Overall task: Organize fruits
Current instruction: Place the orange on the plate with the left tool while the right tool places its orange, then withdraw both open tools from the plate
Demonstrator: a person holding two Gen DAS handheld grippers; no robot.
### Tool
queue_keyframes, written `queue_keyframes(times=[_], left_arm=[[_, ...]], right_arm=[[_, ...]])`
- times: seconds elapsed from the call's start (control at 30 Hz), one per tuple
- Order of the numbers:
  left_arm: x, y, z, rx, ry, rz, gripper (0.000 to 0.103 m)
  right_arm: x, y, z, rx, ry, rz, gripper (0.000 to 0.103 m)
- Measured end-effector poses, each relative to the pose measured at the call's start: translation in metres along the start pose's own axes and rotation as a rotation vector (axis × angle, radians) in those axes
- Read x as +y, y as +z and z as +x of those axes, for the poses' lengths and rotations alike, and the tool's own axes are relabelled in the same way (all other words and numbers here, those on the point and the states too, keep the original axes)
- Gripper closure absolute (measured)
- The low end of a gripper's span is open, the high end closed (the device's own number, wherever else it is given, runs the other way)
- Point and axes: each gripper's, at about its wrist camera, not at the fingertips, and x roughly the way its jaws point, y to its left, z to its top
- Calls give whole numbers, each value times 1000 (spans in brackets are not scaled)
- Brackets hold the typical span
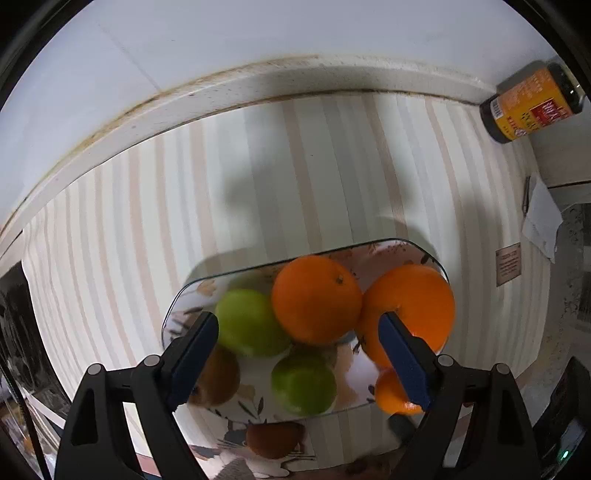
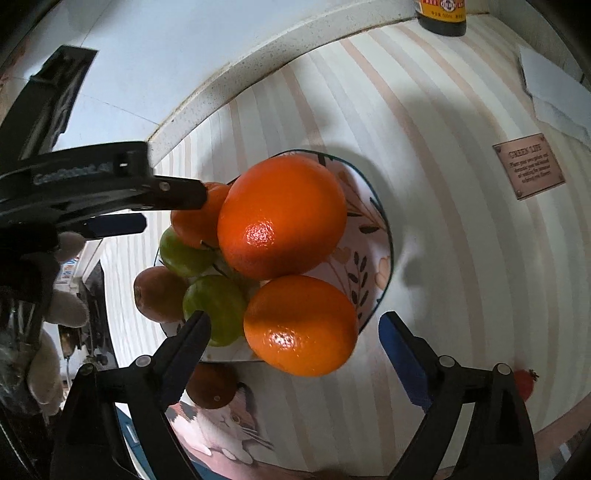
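Note:
A floral plate [image 1: 391, 254] [image 2: 373, 229] on the striped cloth holds several fruits: oranges [image 1: 317, 298] [image 2: 282, 216], green fruits [image 1: 249, 322] [image 2: 216, 308] and a brown fruit [image 1: 218, 376] [image 2: 159, 293]. My left gripper [image 1: 299, 354] is open and empty just above the plate's near side; it also shows at the left of the right wrist view [image 2: 166, 208]. My right gripper [image 2: 295, 347] is open, its jaws on either side of the nearest orange [image 2: 301, 325] without touching it. Another brown fruit [image 2: 211, 386] [image 1: 273, 439] lies on the table beside the plate.
A dark sauce bottle [image 1: 532, 103] [image 2: 441, 16] stands by the wall. A white paper [image 1: 541, 219] [image 2: 554, 96] and a small plaque [image 1: 508, 266] [image 2: 529, 166] lie at the right. A cat-print mat [image 2: 225, 424] lies near the plate. A small red fruit [image 2: 524, 384] sits at the right.

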Motion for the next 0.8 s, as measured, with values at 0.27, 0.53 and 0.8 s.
queue_keyframes(times=[0.27,0.53,0.8], left_arm=[[27,-60,-34,-150,4,-100,14],[35,-135,-47,-281,48,-187,15],[33,-201,-85,-401,94,-197,15]], right_arm=[[12,-6,-32,-78,-215,-138,5],[26,-25,-56,-121,-284,-229,5],[50,-53,-107,-213,-282,-290,5]])
